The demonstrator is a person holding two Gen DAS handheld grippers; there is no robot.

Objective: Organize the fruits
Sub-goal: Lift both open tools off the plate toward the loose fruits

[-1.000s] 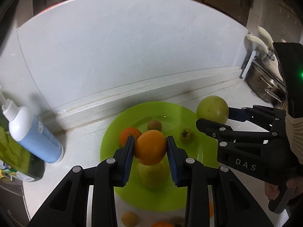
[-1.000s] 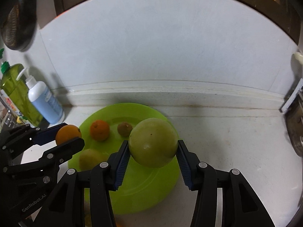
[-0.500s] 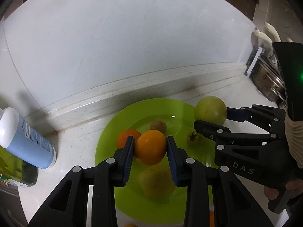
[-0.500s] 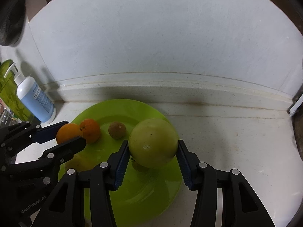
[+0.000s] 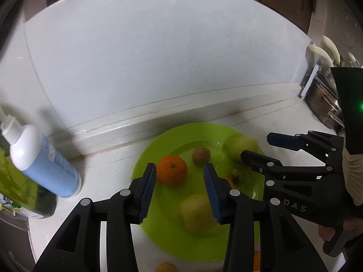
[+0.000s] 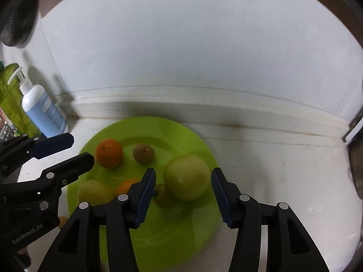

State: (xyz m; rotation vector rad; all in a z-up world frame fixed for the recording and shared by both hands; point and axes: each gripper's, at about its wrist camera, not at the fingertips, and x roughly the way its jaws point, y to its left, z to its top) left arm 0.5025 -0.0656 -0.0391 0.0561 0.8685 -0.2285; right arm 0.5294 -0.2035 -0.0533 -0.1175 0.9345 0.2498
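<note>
Releasing both loads over the green plate (image 6: pixel 204 145) so fruit collects in one dish: left gripper (image 5: pixel 180 189) jaws opening, empty, lower centre; we see right gripper (image 6: pixel 183 196) opening, green apple (image 6: pixel 187 176) dropping free between.

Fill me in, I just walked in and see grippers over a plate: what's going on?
A person is sorting fruit onto a green plate with two handheld grippers. The right gripper is opening around a big green apple, which now sits on the plate, its fingers clear of it. The left gripper is opening too, with nothing between its fingers. Two oranges, a brown kiwi and a yellow fruit are already on the plate.
</note>
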